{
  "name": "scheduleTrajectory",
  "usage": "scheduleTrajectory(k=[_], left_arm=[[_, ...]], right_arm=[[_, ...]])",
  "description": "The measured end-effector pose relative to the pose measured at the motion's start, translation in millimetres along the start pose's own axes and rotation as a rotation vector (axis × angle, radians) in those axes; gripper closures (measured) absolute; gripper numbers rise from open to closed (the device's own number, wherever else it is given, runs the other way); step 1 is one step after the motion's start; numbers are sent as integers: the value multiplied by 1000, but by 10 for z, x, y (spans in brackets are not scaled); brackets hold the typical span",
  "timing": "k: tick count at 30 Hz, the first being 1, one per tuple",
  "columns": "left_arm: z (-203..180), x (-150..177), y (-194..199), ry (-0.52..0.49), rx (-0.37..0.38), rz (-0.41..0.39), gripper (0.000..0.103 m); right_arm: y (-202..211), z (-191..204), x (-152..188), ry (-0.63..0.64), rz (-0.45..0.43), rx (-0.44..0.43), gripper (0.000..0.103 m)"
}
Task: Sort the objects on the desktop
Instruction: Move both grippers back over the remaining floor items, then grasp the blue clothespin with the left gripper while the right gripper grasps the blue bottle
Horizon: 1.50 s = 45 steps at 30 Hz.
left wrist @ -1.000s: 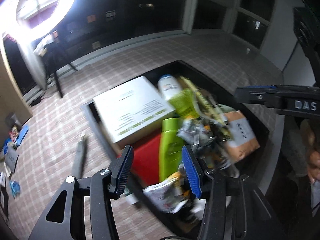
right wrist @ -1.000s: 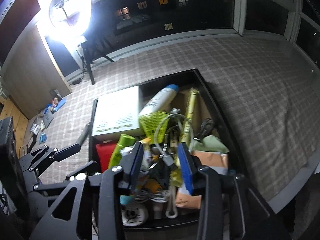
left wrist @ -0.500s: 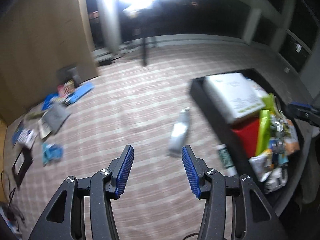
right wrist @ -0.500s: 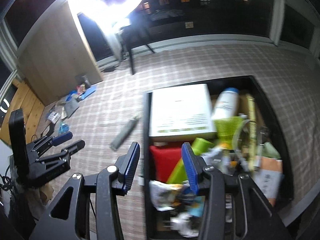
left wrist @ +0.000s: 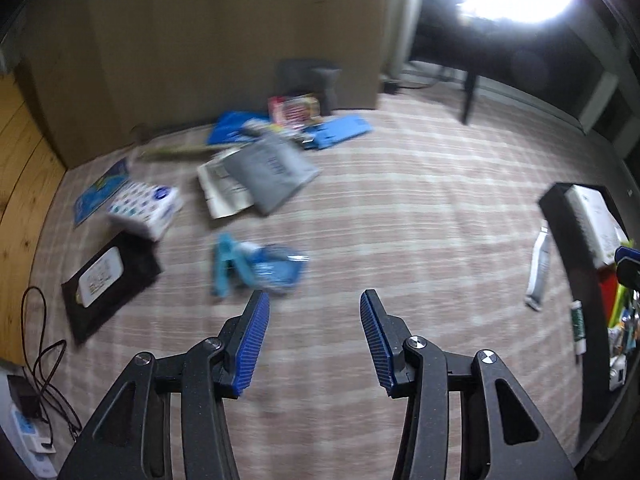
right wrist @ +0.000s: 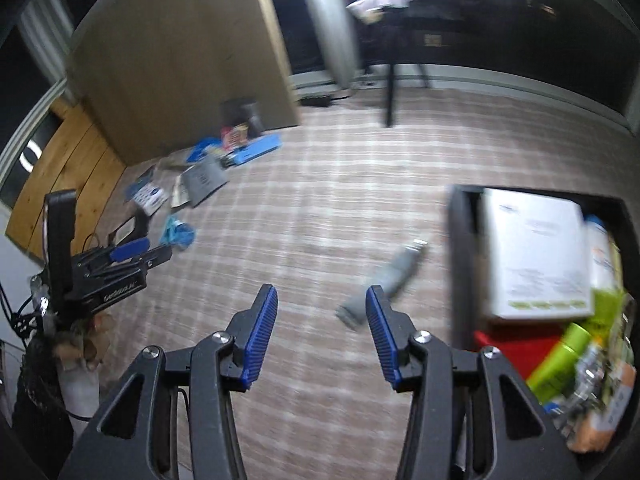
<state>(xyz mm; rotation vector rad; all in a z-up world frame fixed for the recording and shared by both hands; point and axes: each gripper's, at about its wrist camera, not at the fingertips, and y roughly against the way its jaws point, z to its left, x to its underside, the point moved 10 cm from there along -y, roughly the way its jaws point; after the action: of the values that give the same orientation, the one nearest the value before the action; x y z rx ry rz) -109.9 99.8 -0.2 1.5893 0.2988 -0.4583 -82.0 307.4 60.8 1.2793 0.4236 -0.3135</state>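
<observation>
Both grippers have swung off the black tray, empty. Left view: left gripper [left wrist: 312, 312], fingers spread and closing on nothing, over checked cloth; blue packet [left wrist: 260, 266] just ahead, tray [left wrist: 576, 248] far right. Right view: right gripper [right wrist: 320, 308], fingers spread, empty; grey tube [right wrist: 384, 280] beside the tray [right wrist: 460, 232]. Sorting likely moves to the loose items.

Nothing I could read

Print showed on the white box [right wrist: 534, 256], the grey pouch [left wrist: 272, 172] and my left gripper [right wrist: 132, 254], but blur left every letter there illegible to me.
</observation>
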Motion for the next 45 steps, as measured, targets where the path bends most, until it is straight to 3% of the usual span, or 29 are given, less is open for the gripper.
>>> scheduleTrajectory(k=[7,15,22,25,34,45], left_arm=[[549,34,-243,44,-23,28,60],[639,-22,-432,61,-7,42,60],[648,-85,-601,52,4,55,58],[671,-103,-669,30,-28,65,59],[816,-114,-688,25,-60,59,76],[957,-79,-665,62,-65,33,77]], right_arm=[[-590,725,-207,190,55,-58,58],[-1168,1420,-293,411,121,-113,57],[-1509,1570,-267,466,179,-153,57],[-1595,1622,-252,485,187,-165,57],[-1804,1806,-260,514,199,-180,57],[-2043,1989,-271,570,187,-146,57]])
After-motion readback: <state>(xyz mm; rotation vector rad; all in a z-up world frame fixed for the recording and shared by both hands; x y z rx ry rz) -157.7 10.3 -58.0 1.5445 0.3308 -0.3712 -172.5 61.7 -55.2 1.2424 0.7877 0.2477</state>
